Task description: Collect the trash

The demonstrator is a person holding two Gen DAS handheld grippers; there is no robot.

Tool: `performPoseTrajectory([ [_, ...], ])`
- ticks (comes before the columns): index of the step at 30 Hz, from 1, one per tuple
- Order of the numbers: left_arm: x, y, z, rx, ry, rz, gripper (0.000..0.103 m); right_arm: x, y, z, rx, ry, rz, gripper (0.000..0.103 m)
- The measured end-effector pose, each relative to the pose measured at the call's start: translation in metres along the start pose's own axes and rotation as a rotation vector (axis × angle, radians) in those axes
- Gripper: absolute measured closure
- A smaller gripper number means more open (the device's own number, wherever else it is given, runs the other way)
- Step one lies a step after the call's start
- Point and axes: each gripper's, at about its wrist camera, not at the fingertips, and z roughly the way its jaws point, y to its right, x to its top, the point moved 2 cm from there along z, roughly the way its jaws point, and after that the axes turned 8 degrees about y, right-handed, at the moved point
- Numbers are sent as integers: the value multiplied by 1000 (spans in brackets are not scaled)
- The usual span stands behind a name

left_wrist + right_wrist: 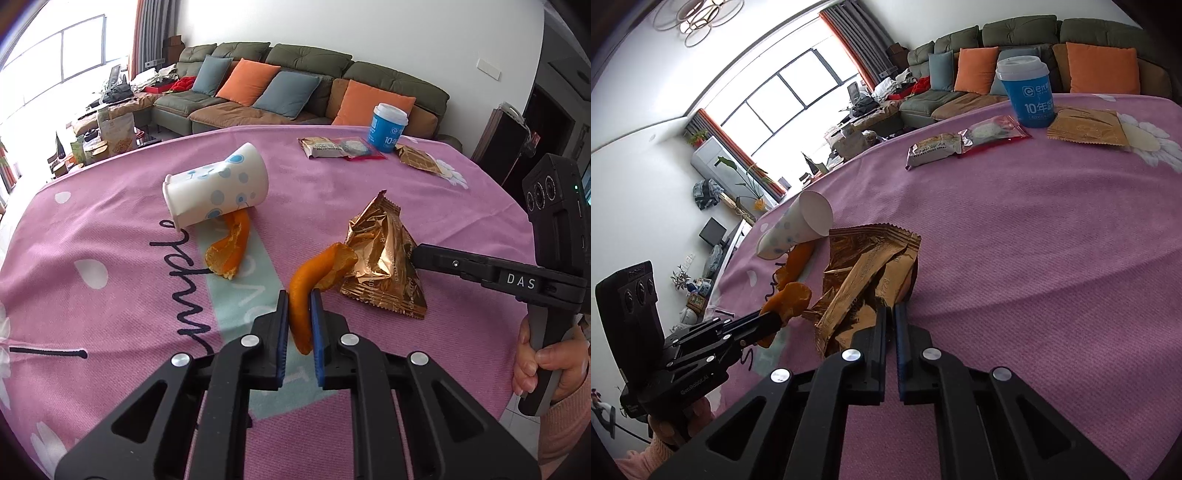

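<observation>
while peel (301, 295) sits between jaws, wrapper (864, 277) apparently pinched.

Glossy crinkled foil wrapper (384, 266) on matt woven pink cloth (369, 192).

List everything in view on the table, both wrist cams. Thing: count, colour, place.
Orange peel strip: 1, orange, pinched in left gripper.
Second orange peel: 1, orange, at the tipped cup's mouth.
White dotted paper cup: 1, white with blue dots, on its side.
Crumpled gold foil wrapper: 1, gold, centre, right gripper on its edge.
Blue lidded cup: 1, upright, far edge.
Flat snack packets: 3, beige, red-clear, gold, beside the blue cup.
Pink tablecloth: 1.
Left gripper: shut on peel.
Right gripper: shut on wrapper.
</observation>
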Motion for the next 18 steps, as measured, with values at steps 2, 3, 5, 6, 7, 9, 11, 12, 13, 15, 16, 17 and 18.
performPoseTrajectory([
  [2, -1, -2, -6, -4, 7, -9, 91, 2, 1, -5, 9, 14, 7, 96],
  [3, -1, -3, -9, -5, 12, -13, 91, 4, 1, -5, 9, 20, 12, 95],
  [5, -2, -6, -15, -8, 22, -24, 91, 7, 2, -6, 13, 26, 19, 95],
  [6, -2, -7, -17, -8, 27, -29, 91, 9, 1, -6, 11, 29, 14, 95],
  [7, -1, -8, -20, -9, 32, -35, 91, 10, 1, -5, 10, 29, 12, 94],
  [9, -2, -10, -25, -7, 40, -48, 91, 11, -1, -2, 19, 15, 19, 82],
  [11, -4, -15, -31, -3, 49, -60, 91, 11, -4, 2, 20, 10, 22, 49],
  [12, -4, -17, -33, -2, 52, -67, 91, 11, -7, 4, 19, 7, 11, 48],
  [13, -6, -19, -36, 1, 57, -73, 91, 10, -11, 7, 29, -4, 7, 48],
  [15, -7, -24, -42, 1, 66, -85, 91, 6, -17, 14, 39, -26, 3, 48],
  [16, -9, -26, -46, 6, 70, -91, 91, 3, -20, 17, 36, -43, -1, 46],
  [17, -9, -28, -49, 12, 75, -94, 91, 1, -23, 19, 26, -42, -14, 44],
  [18, -11, -31, -52, 15, 78, -98, 91, 0, -28, 19, 7, -40, -41, 43],
])
